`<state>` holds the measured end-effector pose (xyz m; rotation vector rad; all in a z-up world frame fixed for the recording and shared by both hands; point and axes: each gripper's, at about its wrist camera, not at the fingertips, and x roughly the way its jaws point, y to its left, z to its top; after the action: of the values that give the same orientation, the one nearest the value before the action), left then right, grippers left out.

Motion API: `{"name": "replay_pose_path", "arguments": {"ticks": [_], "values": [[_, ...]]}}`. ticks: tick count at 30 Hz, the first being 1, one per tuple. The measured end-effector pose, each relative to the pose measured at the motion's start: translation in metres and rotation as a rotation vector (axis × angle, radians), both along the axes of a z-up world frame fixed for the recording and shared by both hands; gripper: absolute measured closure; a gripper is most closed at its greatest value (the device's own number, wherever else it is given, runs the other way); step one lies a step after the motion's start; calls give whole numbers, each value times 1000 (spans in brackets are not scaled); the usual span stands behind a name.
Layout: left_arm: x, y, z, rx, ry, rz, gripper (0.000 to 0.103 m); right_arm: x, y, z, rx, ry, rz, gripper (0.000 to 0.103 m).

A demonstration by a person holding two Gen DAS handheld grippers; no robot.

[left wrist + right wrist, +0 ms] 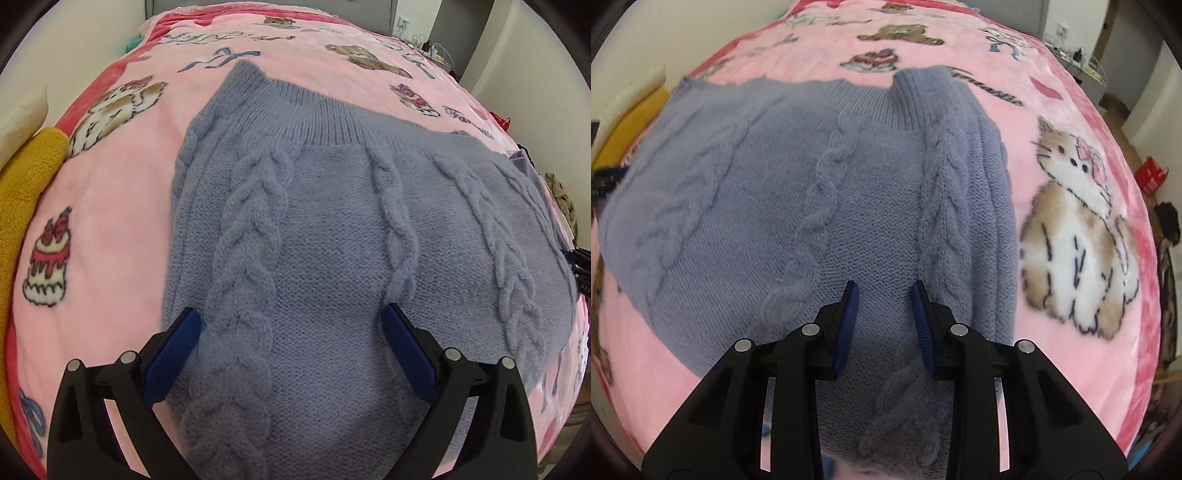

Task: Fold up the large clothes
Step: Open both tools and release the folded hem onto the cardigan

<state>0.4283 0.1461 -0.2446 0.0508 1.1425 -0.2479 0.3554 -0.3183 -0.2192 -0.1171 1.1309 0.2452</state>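
We see a plush pink blanket (pixel 122 206) printed with cakes, cats and teddy bears. Off its left edge lies a mustard-yellow fleece cloth (pixel 26 192); off its right edge sits a small red box (pixel 1152 173).

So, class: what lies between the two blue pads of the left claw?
In the left wrist view, the left claw stands open over the grey-blue sweater; only its knit, including a thick cable braid, lies between the pads.
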Motion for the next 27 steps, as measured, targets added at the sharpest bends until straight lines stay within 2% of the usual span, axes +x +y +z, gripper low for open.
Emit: {"name": "replay_pose_path", "arguments": {"ticks": [4, 7, 9, 10, 14, 17, 20, 21, 23, 27], "values": [[3, 2, -8, -10, 6, -4, 4, 6, 1, -3, -14, 17, -2, 74], [4, 3, 3, -21, 22, -22, 4, 7, 7, 9, -21, 7, 14, 66], [1, 6, 17, -36, 18, -58, 5, 2, 10, 24, 17, -14, 31, 35], [-1, 10, 24, -43, 5, -69, 5, -3, 13, 33, 35, -40, 39, 32], [2, 34, 43, -71, -7, -49, 5, -21, 29, 66, 67, -137, 69, 28], [14, 59, 42, -131, 1, -21, 5, -26, 38, 75, 85, -140, 37, 27], [39, 81, 15, -283, 172, -3, 5, -30, 45, 80, 131, -136, -6, 27], [48, 86, 1, -376, 244, -3, 5, -32, 48, 80, 141, -131, -18, 27], [62, 91, -24, -500, 359, 12, 5, -34, 52, 80, 151, -123, -35, 27], [74, 93, -36, -586, 412, 18, 5, -36, 59, 76, 153, -96, -43, 27]]}}
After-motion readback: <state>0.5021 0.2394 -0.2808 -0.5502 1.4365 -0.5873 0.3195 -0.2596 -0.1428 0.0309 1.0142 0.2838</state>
